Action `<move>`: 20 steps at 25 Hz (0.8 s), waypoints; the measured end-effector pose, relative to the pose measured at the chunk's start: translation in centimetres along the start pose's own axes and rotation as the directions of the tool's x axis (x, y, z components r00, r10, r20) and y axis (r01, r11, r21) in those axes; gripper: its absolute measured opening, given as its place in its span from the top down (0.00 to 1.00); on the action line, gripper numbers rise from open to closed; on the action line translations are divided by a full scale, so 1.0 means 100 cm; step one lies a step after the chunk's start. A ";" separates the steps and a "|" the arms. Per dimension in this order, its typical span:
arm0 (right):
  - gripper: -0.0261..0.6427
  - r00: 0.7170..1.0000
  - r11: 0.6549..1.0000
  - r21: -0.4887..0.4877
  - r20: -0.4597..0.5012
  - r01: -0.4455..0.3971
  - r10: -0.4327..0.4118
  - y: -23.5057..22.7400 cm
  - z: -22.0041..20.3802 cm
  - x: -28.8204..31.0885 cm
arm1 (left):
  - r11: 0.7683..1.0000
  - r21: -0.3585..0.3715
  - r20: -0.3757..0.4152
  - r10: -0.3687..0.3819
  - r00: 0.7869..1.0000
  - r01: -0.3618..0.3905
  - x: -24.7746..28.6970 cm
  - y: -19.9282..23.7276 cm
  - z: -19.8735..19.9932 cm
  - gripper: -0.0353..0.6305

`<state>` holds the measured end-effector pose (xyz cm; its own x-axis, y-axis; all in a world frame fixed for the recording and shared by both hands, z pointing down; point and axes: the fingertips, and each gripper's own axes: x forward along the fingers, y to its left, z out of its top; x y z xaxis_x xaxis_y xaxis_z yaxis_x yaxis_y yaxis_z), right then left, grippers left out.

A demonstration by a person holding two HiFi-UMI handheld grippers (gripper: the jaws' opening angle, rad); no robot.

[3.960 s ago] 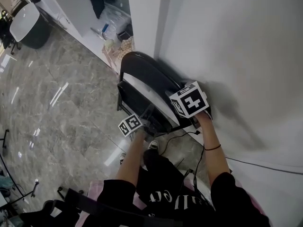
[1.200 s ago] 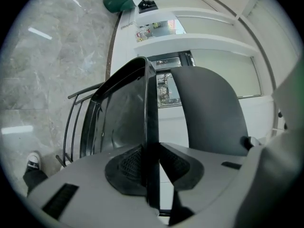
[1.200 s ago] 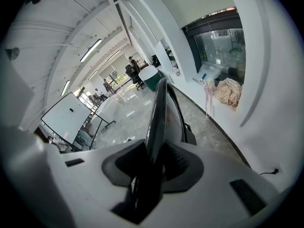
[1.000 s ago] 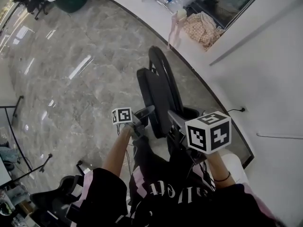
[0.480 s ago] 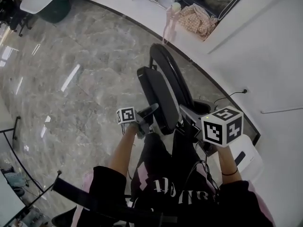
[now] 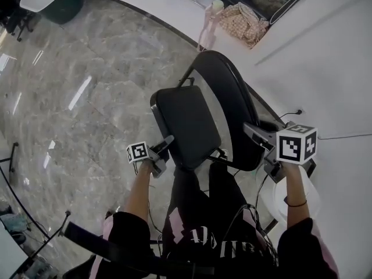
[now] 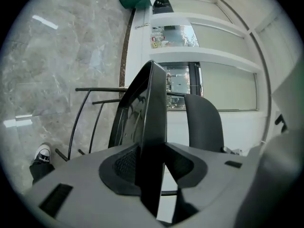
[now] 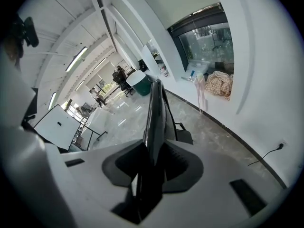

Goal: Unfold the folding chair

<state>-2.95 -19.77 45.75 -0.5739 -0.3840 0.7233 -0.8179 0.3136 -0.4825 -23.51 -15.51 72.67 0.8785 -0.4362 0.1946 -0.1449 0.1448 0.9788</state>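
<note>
The black folding chair stands before me in the head view, its padded seat (image 6: 186, 124) swung out nearly flat and its curved backrest (image 6: 229, 103) upright behind it. My left gripper (image 6: 163, 146) is at the seat's near left edge. In the left gripper view the seat's edge (image 7: 154, 127) runs between the jaws of the left gripper (image 7: 154, 167); they have just been opening, and a light gap shows beside the right pad. My right gripper (image 6: 253, 133) is shut on the backrest's right rim, and that rim (image 8: 154, 113) is pinched in the right gripper (image 8: 151, 167).
The chair's thin black frame tubes (image 7: 90, 108) slope to the marble floor (image 6: 87, 97). A white wall with a socket and cable (image 6: 299, 112) runs along the right. A checked cloth (image 6: 244, 22) lies on the far ledge. My legs are right under the seat.
The seat has swung down from upright beside the backrest to nearly flat. My left gripper has moved left and down with it. The right gripper has shifted slightly right on the backrest.
</note>
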 end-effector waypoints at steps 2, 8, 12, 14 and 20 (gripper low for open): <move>0.79 1.000 1.000 0.017 0.016 0.022 -0.023 -0.013 -0.001 0.001 | 1.000 0.005 0.015 -0.017 1.000 0.017 -0.006 0.007 0.003 0.74; 0.79 0.999 0.998 0.044 0.026 0.038 -0.039 -0.047 0.001 0.001 | 0.998 0.001 0.016 -0.064 0.998 0.064 -0.007 0.020 0.007 0.72; 0.79 0.995 0.996 0.041 0.061 0.075 -0.077 -0.050 -0.001 0.001 | 0.998 0.030 -0.007 -0.050 0.999 0.050 -0.015 0.039 0.005 0.71; 0.79 0.993 0.995 0.059 0.083 0.078 -0.082 -0.062 0.005 0.003 | 0.998 0.009 0.008 -0.061 0.998 0.061 -0.011 0.042 0.007 0.71; 0.79 0.990 0.995 0.039 0.097 0.095 -0.099 -0.097 0.018 0.010 | 0.996 -0.031 0.036 -0.087 0.996 0.088 0.001 0.051 0.014 0.71</move>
<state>4.30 -24.80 50.27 -0.4918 -0.4953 0.7161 -0.8698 0.2411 -0.4306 -24.77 -16.06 77.76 0.8710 -0.4785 0.1110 -0.0531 0.1330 0.9897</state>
